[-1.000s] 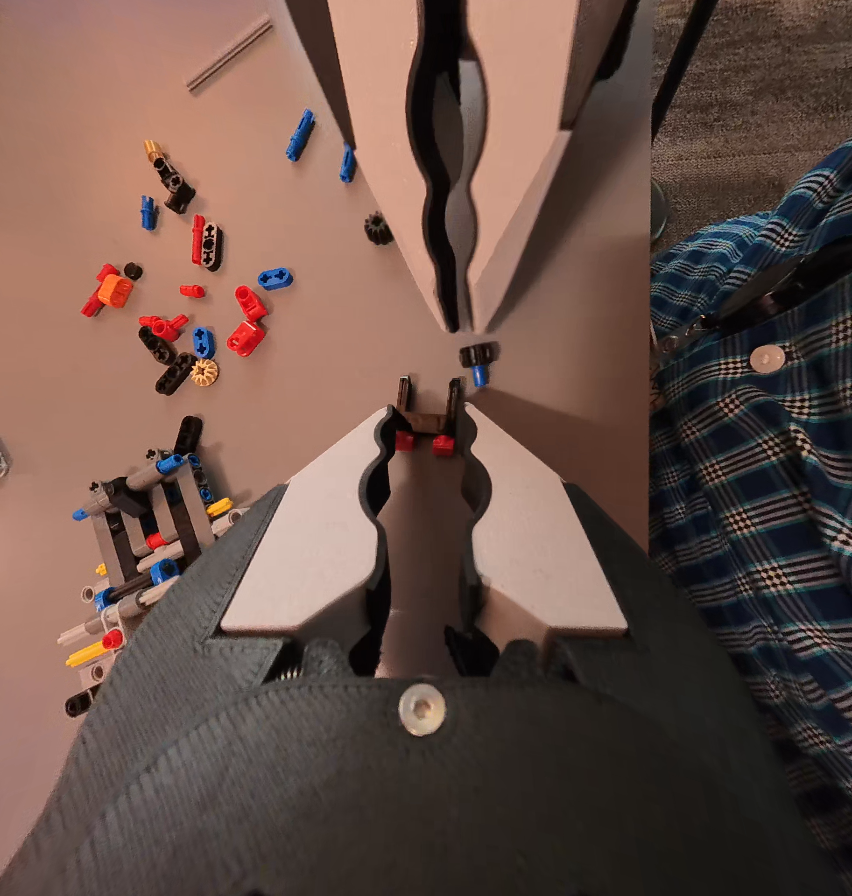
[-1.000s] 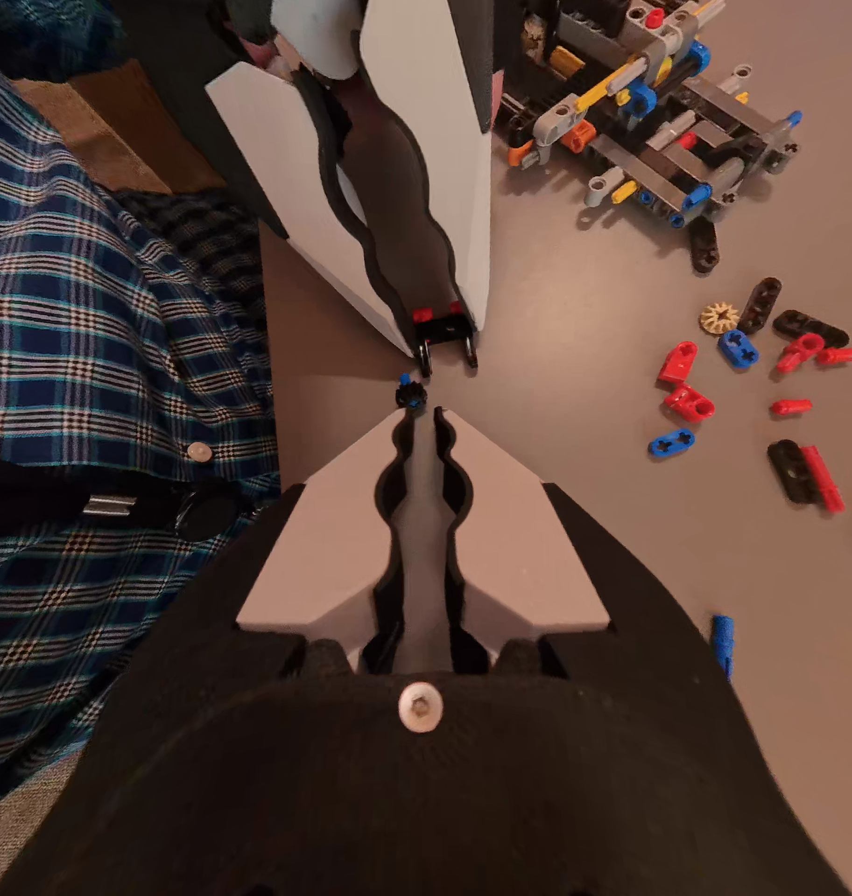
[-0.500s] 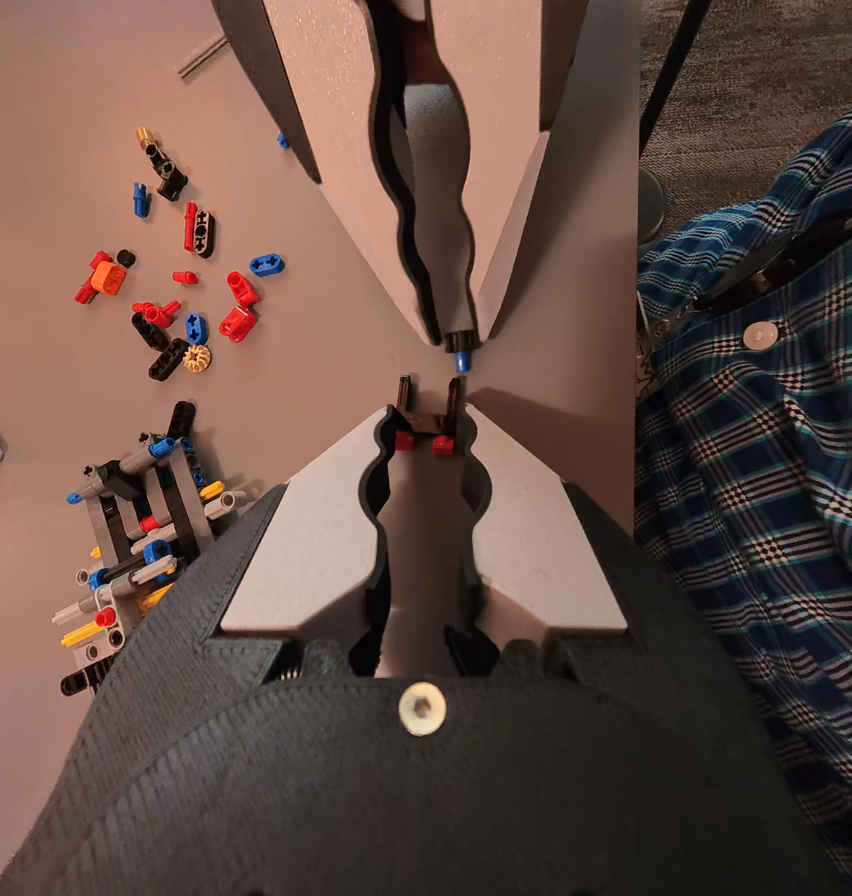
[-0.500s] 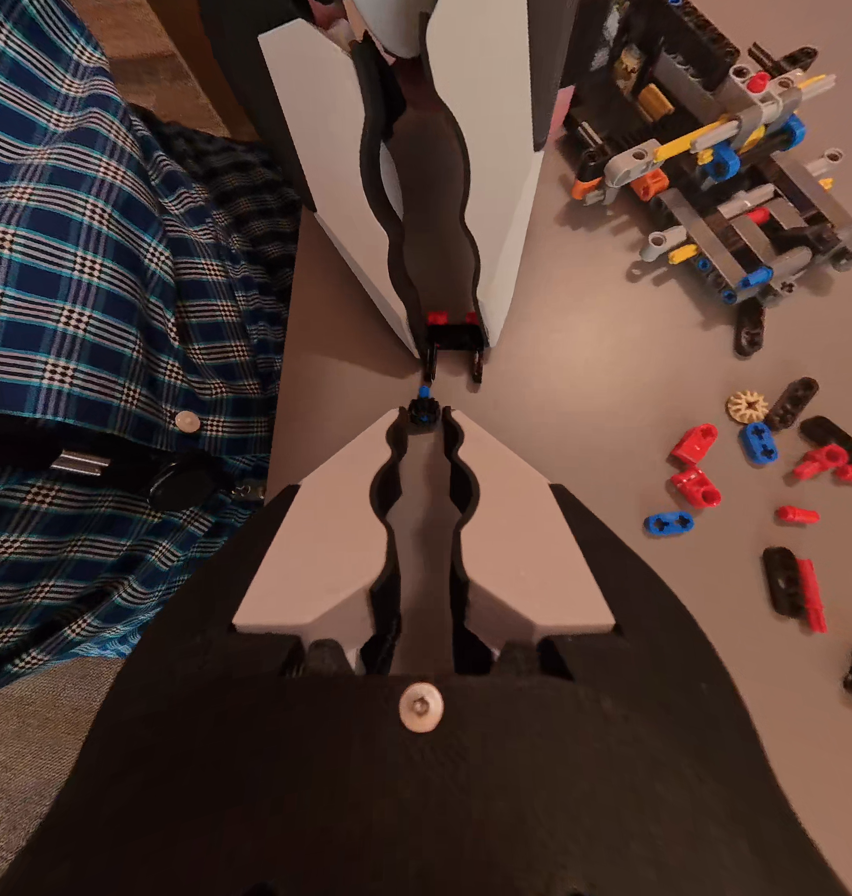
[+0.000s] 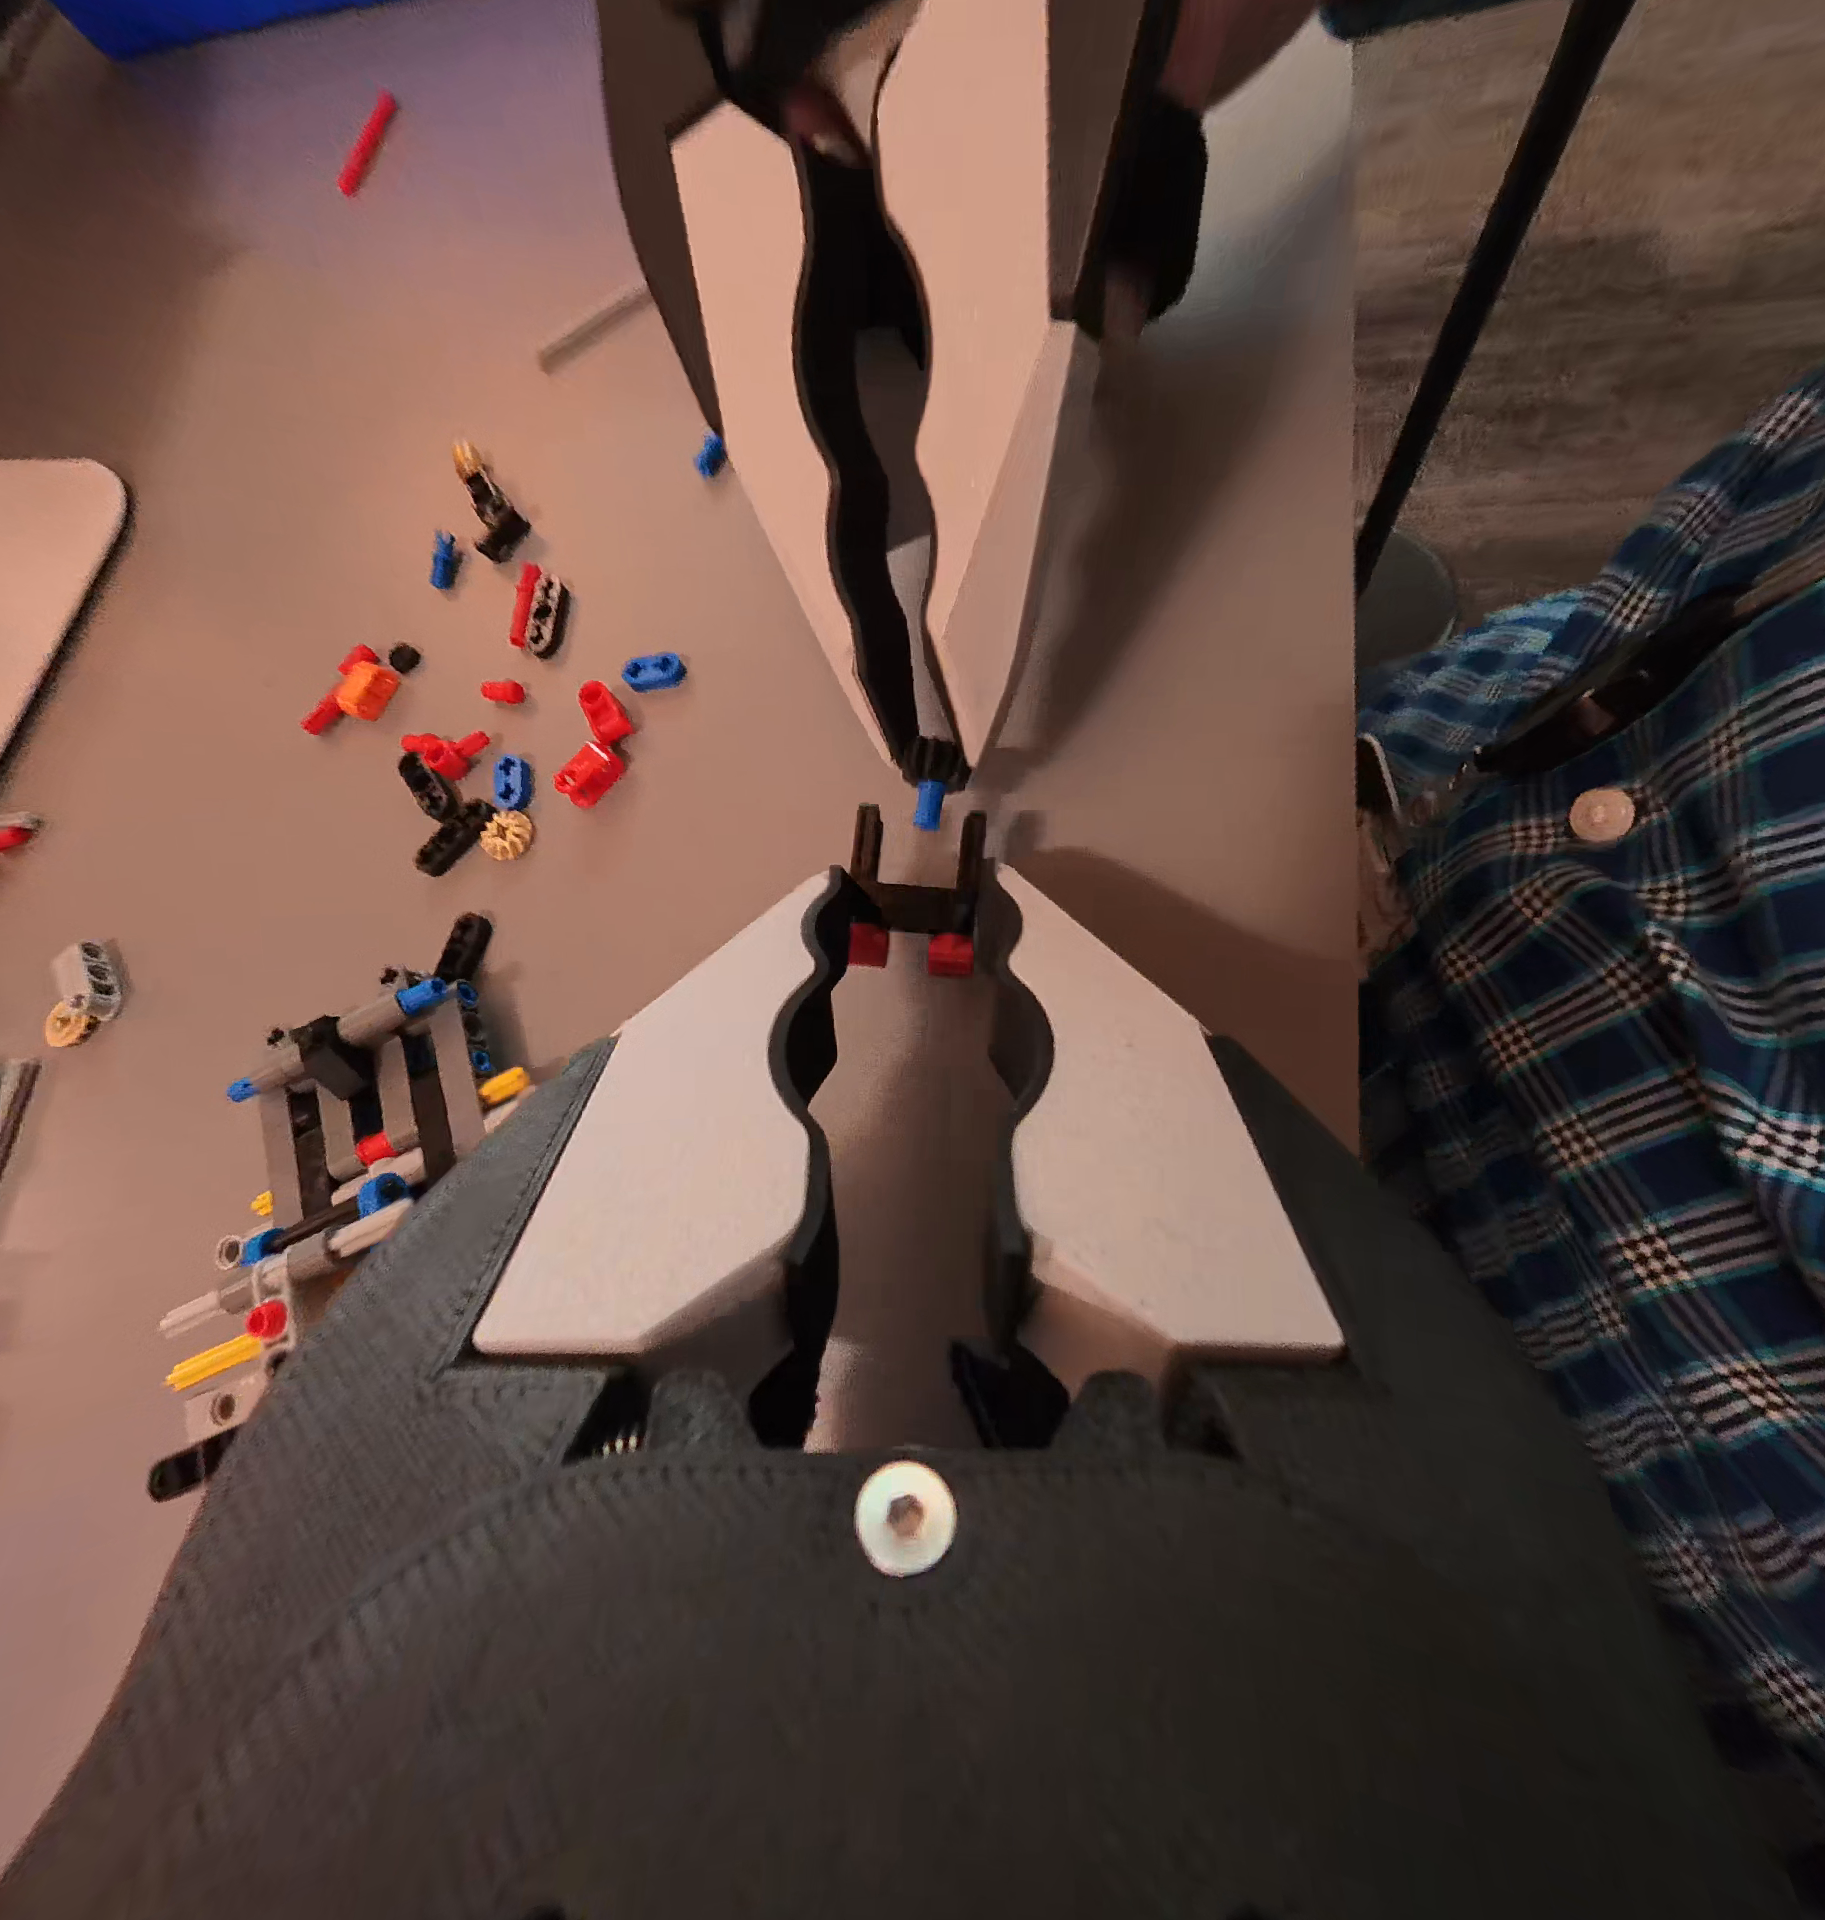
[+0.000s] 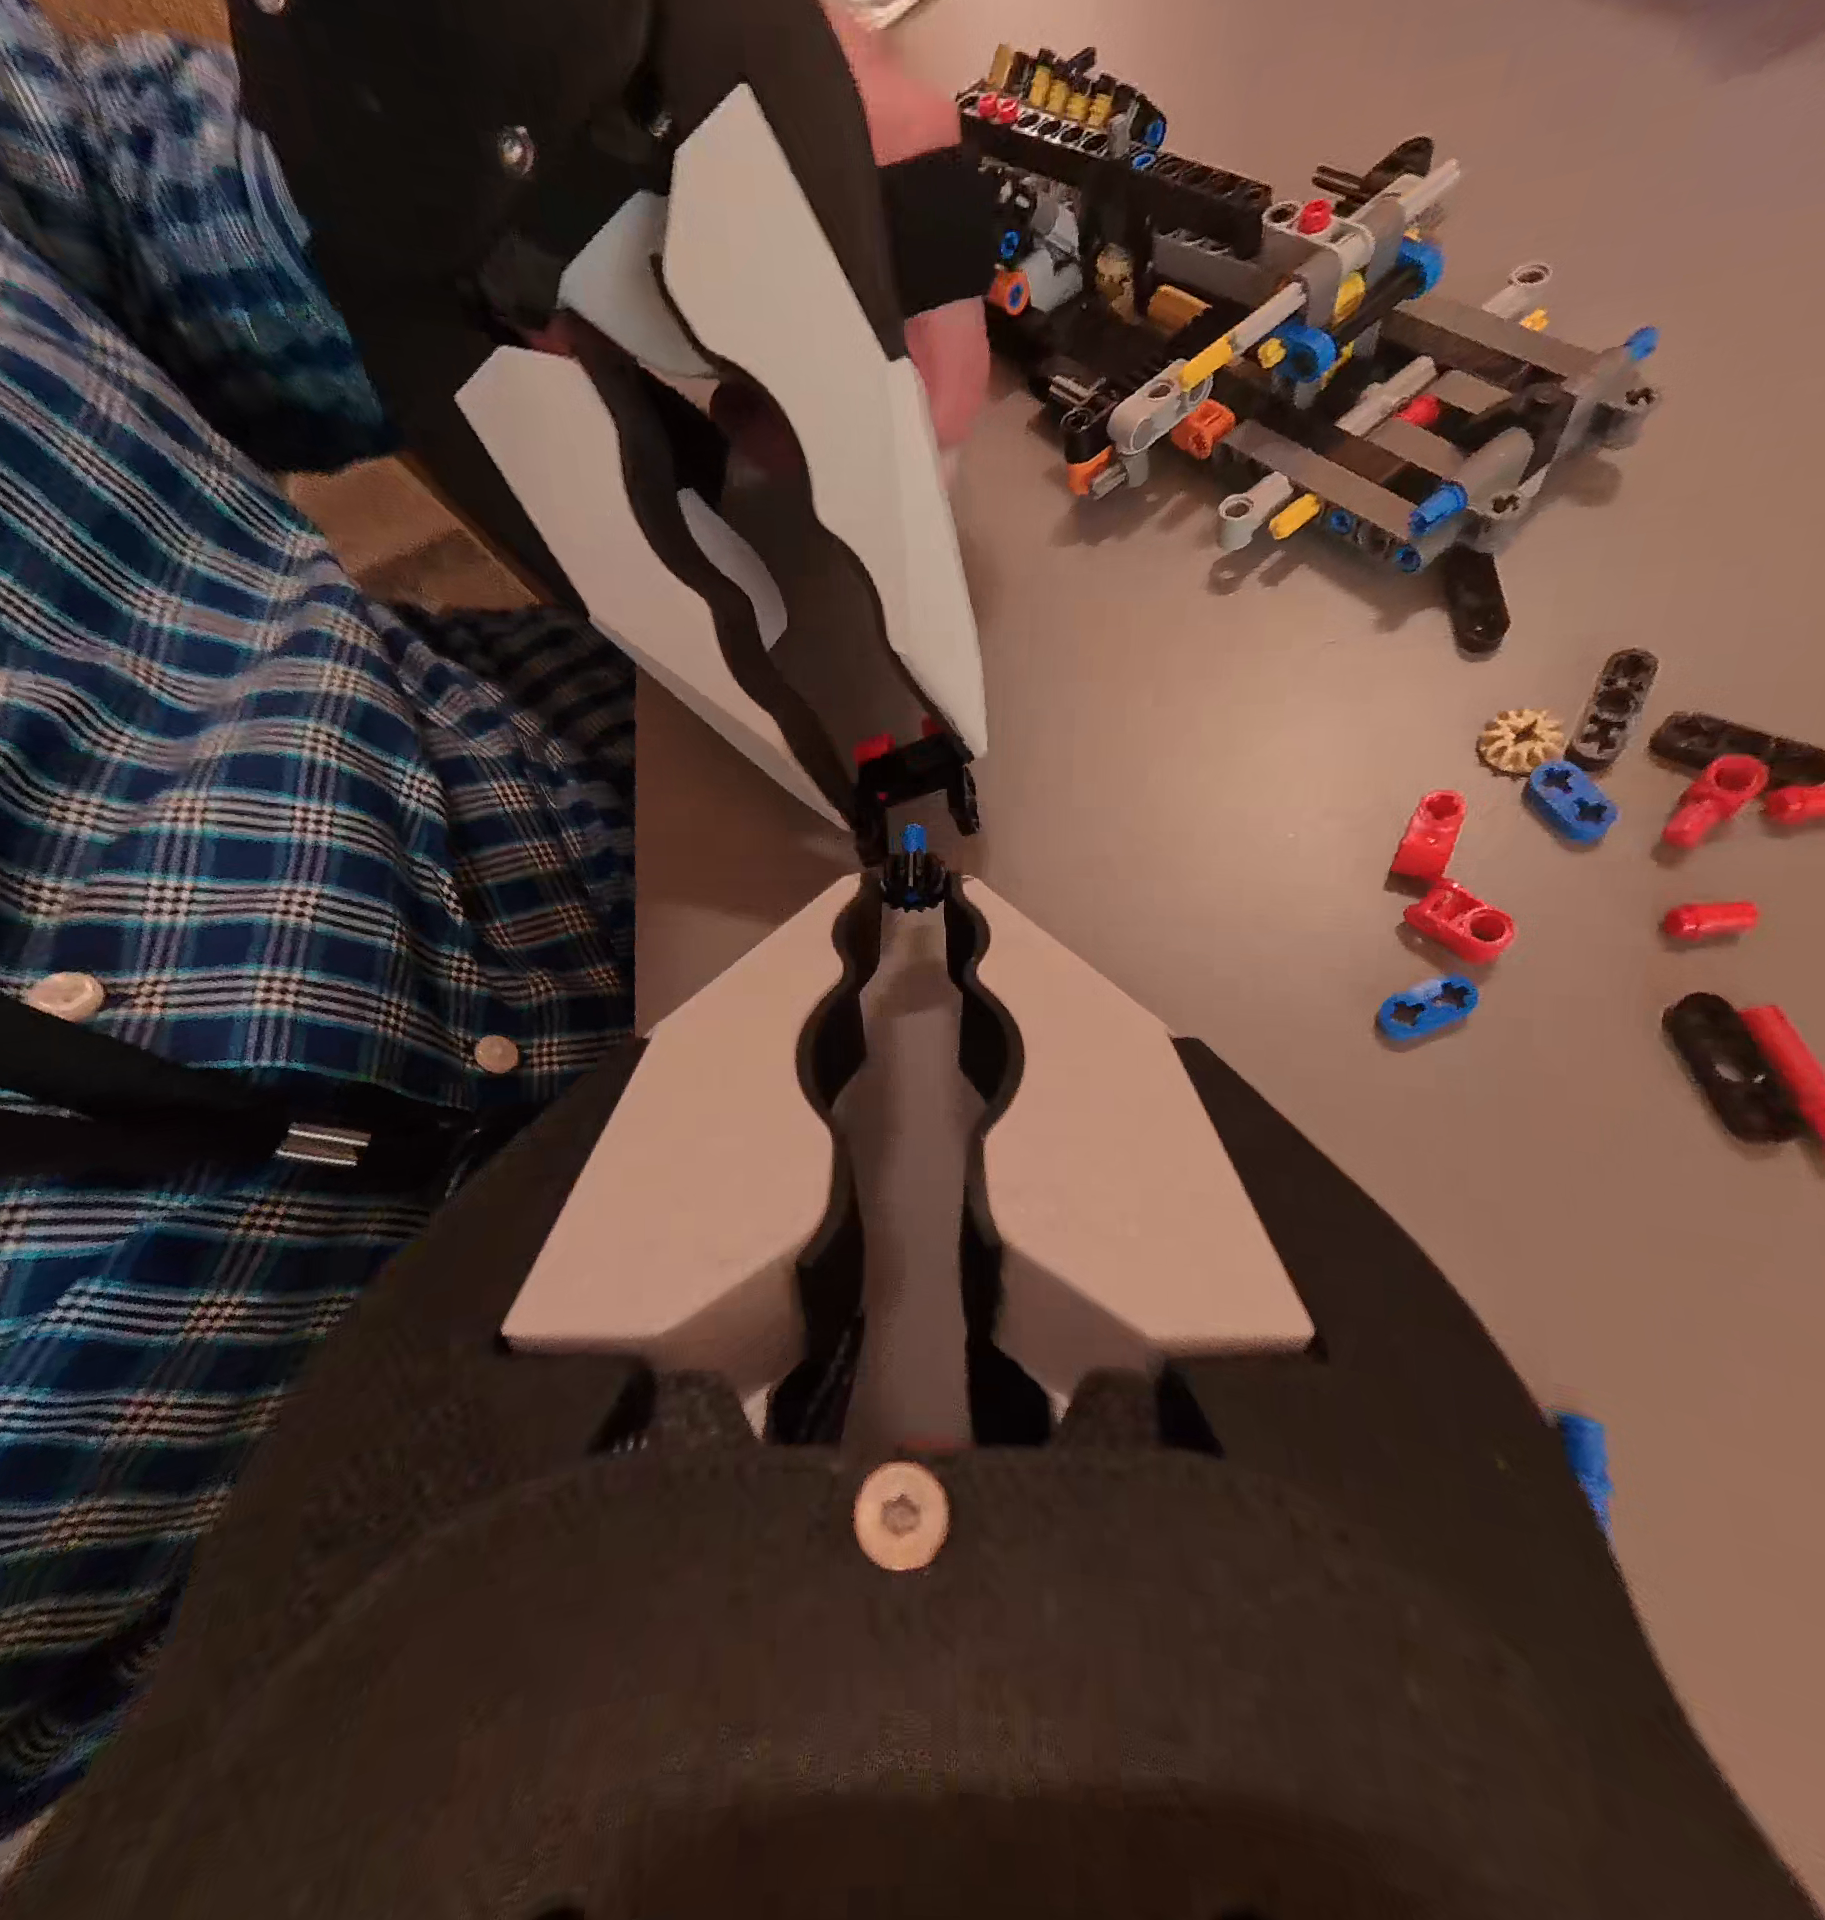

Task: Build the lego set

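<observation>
Left gripper jaws clamp a black fork piece; right gripper jaws seemingly pinch a geared blue pin.

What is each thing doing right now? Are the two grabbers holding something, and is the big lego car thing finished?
left gripper: shut on the black fork piece.
black fork piece: held, prongs pointing at the gear.
right gripper: shut on the black gear.
black gear: held, its blue pin aimed between the prongs, not yet joined.
lego frame: partly built, resting on the table.
loose pieces: scattered flat, untouched.
</observation>
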